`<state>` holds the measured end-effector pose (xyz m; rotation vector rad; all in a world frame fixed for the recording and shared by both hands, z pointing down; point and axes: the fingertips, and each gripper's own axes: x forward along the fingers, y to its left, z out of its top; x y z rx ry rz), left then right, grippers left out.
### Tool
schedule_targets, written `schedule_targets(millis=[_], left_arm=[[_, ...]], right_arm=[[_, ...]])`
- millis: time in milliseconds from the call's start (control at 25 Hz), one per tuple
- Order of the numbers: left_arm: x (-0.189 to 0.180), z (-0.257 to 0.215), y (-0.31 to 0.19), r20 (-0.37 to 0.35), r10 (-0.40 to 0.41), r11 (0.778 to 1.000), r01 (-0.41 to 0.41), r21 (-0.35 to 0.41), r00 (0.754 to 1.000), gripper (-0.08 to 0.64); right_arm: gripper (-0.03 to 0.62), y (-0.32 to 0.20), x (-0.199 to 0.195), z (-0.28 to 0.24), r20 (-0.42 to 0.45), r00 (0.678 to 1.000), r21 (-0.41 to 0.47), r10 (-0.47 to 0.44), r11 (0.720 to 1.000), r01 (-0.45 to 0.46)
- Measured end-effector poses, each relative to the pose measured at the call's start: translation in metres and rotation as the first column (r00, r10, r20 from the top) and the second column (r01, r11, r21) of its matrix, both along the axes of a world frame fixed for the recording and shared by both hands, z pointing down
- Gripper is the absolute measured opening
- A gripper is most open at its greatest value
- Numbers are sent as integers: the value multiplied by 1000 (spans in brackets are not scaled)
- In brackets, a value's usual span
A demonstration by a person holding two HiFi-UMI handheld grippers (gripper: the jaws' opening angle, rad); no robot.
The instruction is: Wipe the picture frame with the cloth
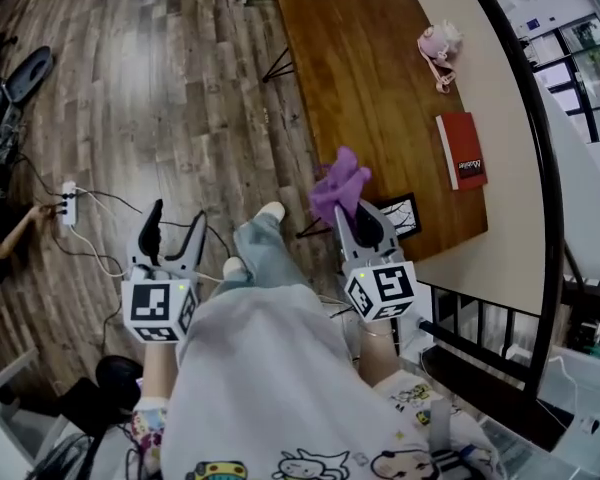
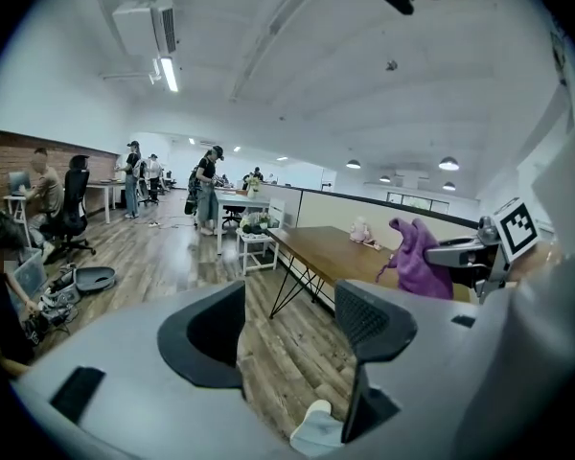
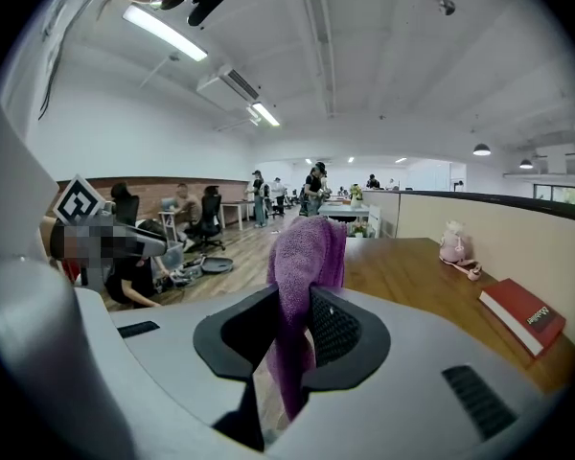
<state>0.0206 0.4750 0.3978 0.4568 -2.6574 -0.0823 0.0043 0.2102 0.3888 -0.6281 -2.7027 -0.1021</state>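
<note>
Picture frame [image 1: 408, 214] lies on the near end of the wooden table [image 1: 370, 78], just beside the right gripper [image 1: 360, 214], whose jaws pinch the purple cloth [image 1: 340, 182]. The left gripper [image 1: 178, 214] holds nothing, its jaws wide apart.

Your right gripper [image 1: 363, 220] and the purple cloth [image 1: 338, 186] hide most of the picture frame [image 1: 408, 212]; you see only its right corner. The print on the red book [image 1: 463, 150] is too small to read.

Purple cloth [image 1: 340, 186] bunched upright in the right tool [image 1: 358, 218]; dark picture frame [image 1: 408, 216] flat at the table [image 1: 370, 78] edge.
</note>
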Motion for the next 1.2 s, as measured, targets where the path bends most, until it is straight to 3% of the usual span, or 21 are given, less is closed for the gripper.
schedule_targets(millis=[360, 600, 760, 920, 1200], left_arm=[[-132, -15, -68, 29, 143, 990, -143, -20, 989, 268], [-200, -24, -133, 51, 272, 962, -271, -27, 961, 268], [-222, -26, -174, 36, 347, 938, -346, -34, 937, 268], [-230, -29, -211, 31, 434, 900, -433, -41, 900, 268], [-235, -32, -279, 38, 608, 793, -606, -55, 793, 268]], right_arm=[[67, -68, -92, -6, 12, 989, -21, 149, 989, -148], [67, -132, -124, -10, 16, 958, -18, 285, 958, -285], [67, -166, -123, -10, -2, 930, -37, 367, 930, -367], [67, -194, -112, -11, -4, 895, -40, 445, 895, -445], [67, -238, -69, -14, 4, 786, -53, 619, 785, -618]])
